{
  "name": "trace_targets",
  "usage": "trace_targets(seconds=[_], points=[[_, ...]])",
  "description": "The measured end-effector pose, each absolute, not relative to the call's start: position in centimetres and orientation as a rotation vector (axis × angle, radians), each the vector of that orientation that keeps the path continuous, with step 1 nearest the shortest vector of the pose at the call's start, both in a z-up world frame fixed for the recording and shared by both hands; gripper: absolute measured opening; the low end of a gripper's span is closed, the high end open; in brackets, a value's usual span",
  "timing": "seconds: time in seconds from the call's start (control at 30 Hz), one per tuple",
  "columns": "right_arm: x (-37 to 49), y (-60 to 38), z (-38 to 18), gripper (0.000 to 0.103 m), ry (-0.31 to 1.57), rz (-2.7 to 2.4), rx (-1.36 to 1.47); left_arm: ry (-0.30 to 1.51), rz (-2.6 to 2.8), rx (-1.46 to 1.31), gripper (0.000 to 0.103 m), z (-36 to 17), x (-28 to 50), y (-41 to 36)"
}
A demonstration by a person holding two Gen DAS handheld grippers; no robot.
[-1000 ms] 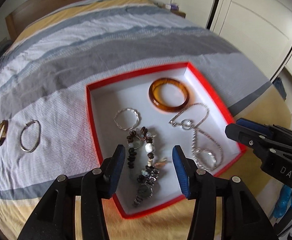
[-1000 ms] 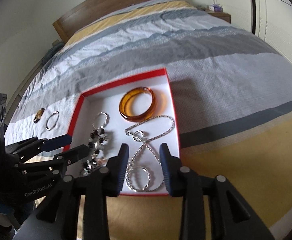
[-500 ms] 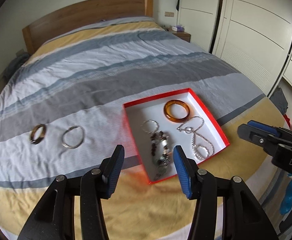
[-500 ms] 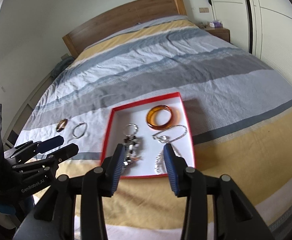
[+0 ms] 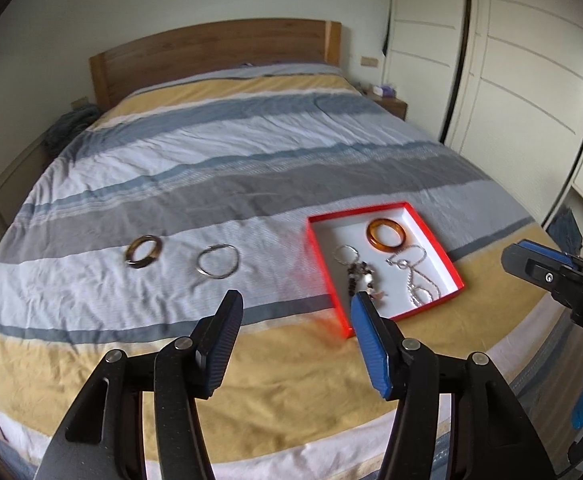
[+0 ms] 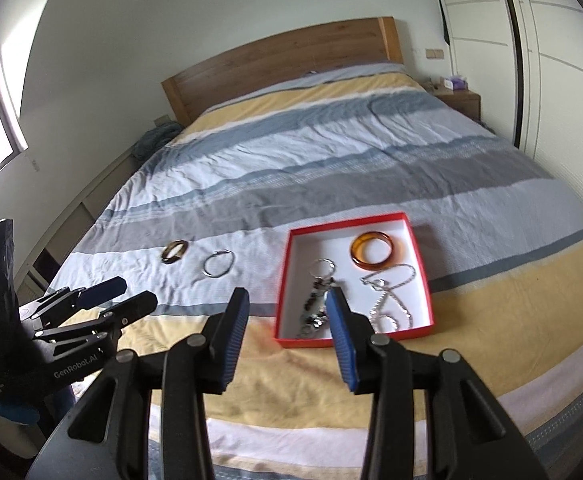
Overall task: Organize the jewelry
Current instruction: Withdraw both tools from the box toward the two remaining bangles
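Fingers [image 5: 227, 320] risen, red tray [image 5: 455, 276] beyond

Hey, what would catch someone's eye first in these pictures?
The red box on the striped bed, holding an amber bangle, silver chains and a beaded piece. Left of it, two rings lie loose on the cover. Both tongs hang open and empty.

On the bed [image 5: 251, 152] we see a box [image 5: 431, 227] holding a bangle [image 5: 386, 233], chain [image 5: 419, 276] and beads [image 5: 357, 276]; two rings [image 5: 144, 251] [image 5: 217, 261] lie left of it.
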State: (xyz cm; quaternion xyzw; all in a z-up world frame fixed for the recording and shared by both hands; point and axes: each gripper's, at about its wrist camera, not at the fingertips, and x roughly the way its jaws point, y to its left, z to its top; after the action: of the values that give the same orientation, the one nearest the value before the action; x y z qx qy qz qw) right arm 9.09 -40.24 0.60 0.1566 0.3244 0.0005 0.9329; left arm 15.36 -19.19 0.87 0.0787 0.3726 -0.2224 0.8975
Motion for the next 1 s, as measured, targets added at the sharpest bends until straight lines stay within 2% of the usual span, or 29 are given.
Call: trace_targets(seconds=[0.27,0.47,0.63,1.0], points=[[6.6,-35.7,4.1,0.038,0.615,0.001,0.253,0.707,-0.372,0.101,0.058,3.7,13.1,-13.6],[4.5,-33.0,5.8,0.038,0.585,0.008,0.231,0.68,-0.304,0.04,0.063,4.6,11.4,-9.7],[3.8,-31.1,6.1,0.039,0.579,0.034,0.212,0.671,-0.246,0.005,0.069,4.6,10.3,-6.9],[4.9,-29.6,4.7,0.039,0.599,0.06,0.222,0.7,-0.165,-0.016,0.07,2.9,11.0,-4.3]])
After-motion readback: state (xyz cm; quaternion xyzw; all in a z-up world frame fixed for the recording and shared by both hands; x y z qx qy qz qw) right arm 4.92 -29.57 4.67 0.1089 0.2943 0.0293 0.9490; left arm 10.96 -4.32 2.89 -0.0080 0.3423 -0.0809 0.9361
